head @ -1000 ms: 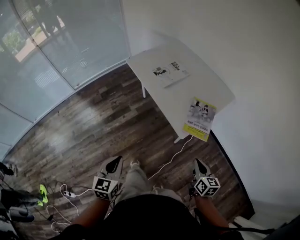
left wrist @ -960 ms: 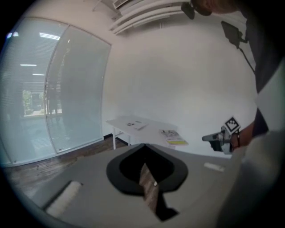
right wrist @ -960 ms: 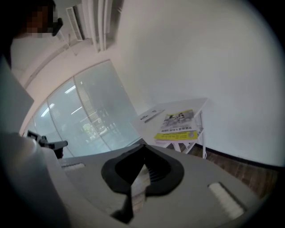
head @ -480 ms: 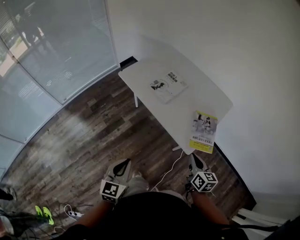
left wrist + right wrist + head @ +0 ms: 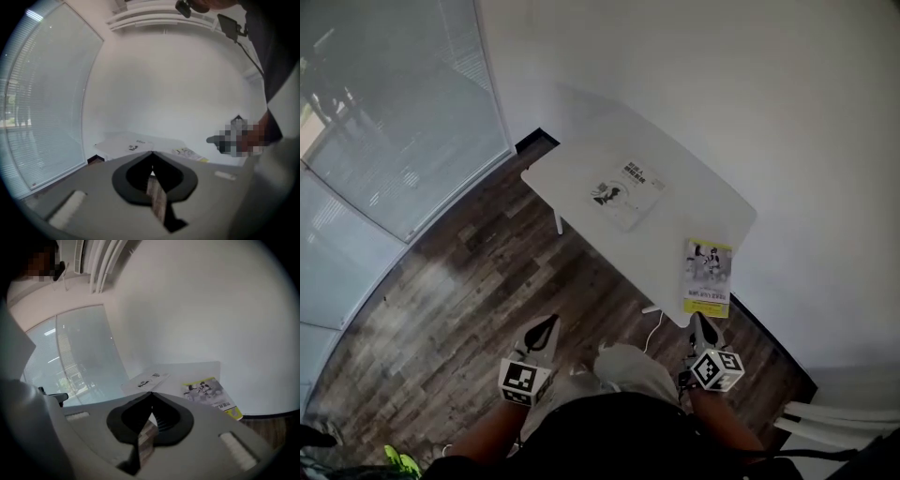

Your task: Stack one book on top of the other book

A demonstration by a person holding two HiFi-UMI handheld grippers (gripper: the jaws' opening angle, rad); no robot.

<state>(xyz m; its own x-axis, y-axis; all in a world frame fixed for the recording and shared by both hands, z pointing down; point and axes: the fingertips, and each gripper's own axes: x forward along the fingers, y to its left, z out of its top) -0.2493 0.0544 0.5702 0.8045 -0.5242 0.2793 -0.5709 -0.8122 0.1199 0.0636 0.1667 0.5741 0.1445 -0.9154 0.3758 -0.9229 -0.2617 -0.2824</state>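
The wooden floor (image 5: pixel 469 281) and the glass wall (image 5: pixel 384 122) fill the space ahead and to the left of both tools, and the white surface (image 5: pixel 694 202) stands ahead against the plain wall. Two books lie flat on it, well apart. The yellow-edged book (image 5: pixel 708 277) is at the near corner, almost straight ahead of the right tool (image 5: pixel 699 319), with its long axis pointing away from that tool and its yellow short edge nearest. The white book (image 5: pixel 623 190) lies farther ahead and to the left, turned diagonally. The coming move seems to turn on that lineup: the right tool is plainly the nearer one to the yellow-edged book. The left tool (image 5: pixel 549 321) has open floor between it and the surface, so it is the less likely to reach first. Both tools have their jaws pressed together with nothing between them (each tool's own view shows the tips meeting), so they would need to open before any grasp. A thin cable (image 5: pixel 656 323) trails on the floor below the near corner. Nothing on the surface appears to block the way.
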